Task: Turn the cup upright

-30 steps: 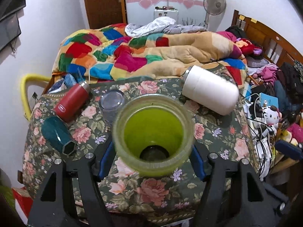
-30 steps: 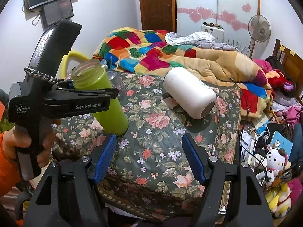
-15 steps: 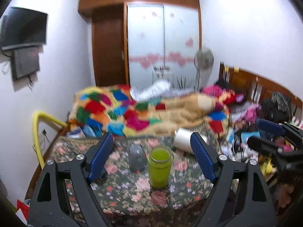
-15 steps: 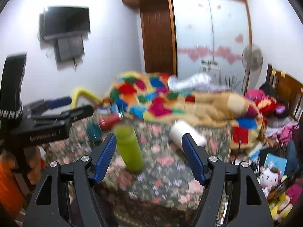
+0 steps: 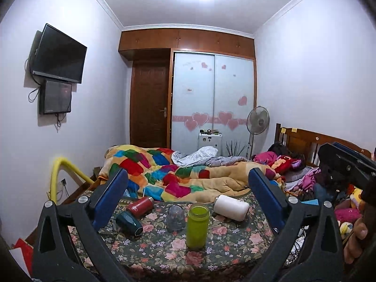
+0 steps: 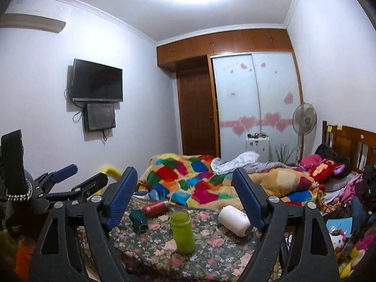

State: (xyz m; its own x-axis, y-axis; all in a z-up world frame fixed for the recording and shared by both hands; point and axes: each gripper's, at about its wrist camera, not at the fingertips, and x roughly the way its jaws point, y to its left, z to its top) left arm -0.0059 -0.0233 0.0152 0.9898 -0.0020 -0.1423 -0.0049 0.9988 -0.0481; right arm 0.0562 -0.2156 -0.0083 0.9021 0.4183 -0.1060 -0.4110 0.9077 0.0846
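Note:
A green cup (image 5: 197,226) stands upright, mouth up, on the floral table (image 5: 235,242); it also shows in the right wrist view (image 6: 182,232). My left gripper (image 5: 188,188) is open and empty, held back from the table and above it. My right gripper (image 6: 185,183) is open and empty too, also well back. The left gripper shows at the left of the right wrist view (image 6: 70,178). A white cup (image 5: 231,208) lies on its side right of the green one, also in the right wrist view (image 6: 235,221).
A red bottle (image 5: 139,205) and a dark teal cup (image 5: 129,222) lie on their sides at the table's left. A clear glass (image 5: 175,218) stands behind the green cup. A bed with a patchwork quilt (image 5: 176,178) lies beyond; toys and clutter (image 6: 340,235) crowd the right.
The left gripper let go of the green cup, which now stands upright on the table. Both grippers have pulled far back and tilted up.

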